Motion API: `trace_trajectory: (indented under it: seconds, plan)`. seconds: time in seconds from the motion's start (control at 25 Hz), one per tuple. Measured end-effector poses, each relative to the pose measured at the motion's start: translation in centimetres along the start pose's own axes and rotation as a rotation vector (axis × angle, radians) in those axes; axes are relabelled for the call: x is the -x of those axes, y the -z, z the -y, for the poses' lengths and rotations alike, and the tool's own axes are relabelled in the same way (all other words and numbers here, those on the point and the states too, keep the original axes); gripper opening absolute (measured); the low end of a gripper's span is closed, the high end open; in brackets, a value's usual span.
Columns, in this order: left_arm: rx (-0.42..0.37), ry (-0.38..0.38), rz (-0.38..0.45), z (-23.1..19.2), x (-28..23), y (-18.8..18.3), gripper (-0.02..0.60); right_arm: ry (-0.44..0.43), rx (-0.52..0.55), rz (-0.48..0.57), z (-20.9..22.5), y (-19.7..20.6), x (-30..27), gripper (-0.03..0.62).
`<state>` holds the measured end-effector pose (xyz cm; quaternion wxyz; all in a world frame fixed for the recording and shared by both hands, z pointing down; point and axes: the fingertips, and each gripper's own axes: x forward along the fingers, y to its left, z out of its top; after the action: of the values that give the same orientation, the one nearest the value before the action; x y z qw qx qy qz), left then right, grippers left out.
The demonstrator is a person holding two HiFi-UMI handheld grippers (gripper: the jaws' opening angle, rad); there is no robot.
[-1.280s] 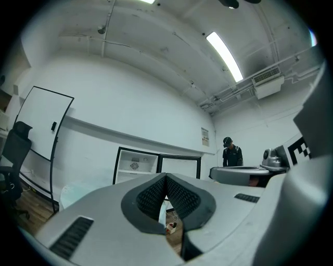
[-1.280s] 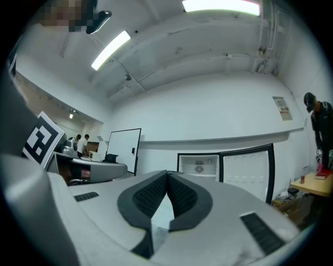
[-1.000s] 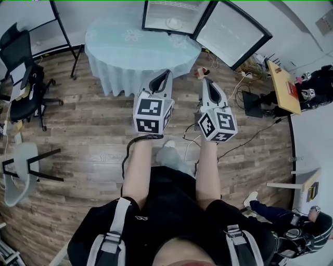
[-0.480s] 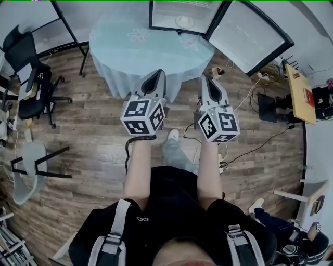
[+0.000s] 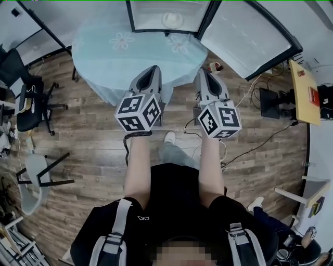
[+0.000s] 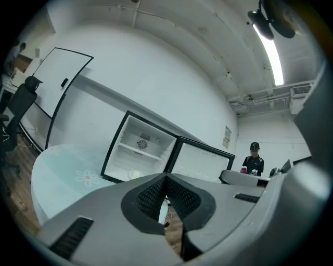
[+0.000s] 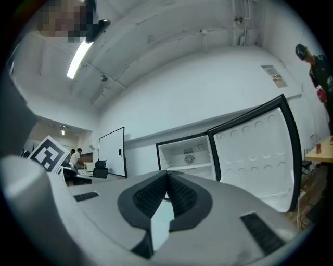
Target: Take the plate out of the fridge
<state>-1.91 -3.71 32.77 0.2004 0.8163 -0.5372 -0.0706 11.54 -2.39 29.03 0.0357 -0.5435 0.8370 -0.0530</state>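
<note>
White plate (image 5: 172, 20) in fridge (image 5: 148, 13), beyond right tool (image 5: 202, 72).

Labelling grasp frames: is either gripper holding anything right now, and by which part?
Nothing is held. The left gripper and right gripper are both shut and empty. The plate sits in the open fridge.

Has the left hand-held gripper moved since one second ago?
Yes. The left hand-held gripper has come forward toward the round table, overlapping more of its near side.
</note>
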Motion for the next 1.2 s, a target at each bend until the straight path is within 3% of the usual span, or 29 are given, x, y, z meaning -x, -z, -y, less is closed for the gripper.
trace_trajectory:
  seconds: [0.16,0.4,0.64,0.8,1.2]
  plan:
    - [0.031,0.016,-0.019,1.5,-4.1,-0.2,0.014,0.014,-0.022,0.001,4.1,-1.2,-2.2,0.005]
    - [-0.006,0.051,-0.004,3.5,-7.4,-1.4,0.013,-0.015,-0.013,0.015,6.1,-2.4,-4.4,0.006]
    - [0.006,0.014,-0.041,1.4,-9.0,-0.8,0.014,-0.038,-0.028,0.003,6.7,-1.6,-6.5,0.005]
    - [0.055,-0.026,-0.061,-0.8,-9.5,0.3,0.013,-0.046,-0.046,-0.026,7.0,0.1,-7.4,0.005]
    - [0.107,-0.052,-0.093,-4.5,-13.1,1.4,0.012,-0.035,-0.083,-0.093,8.3,3.7,-12.6,0.006]
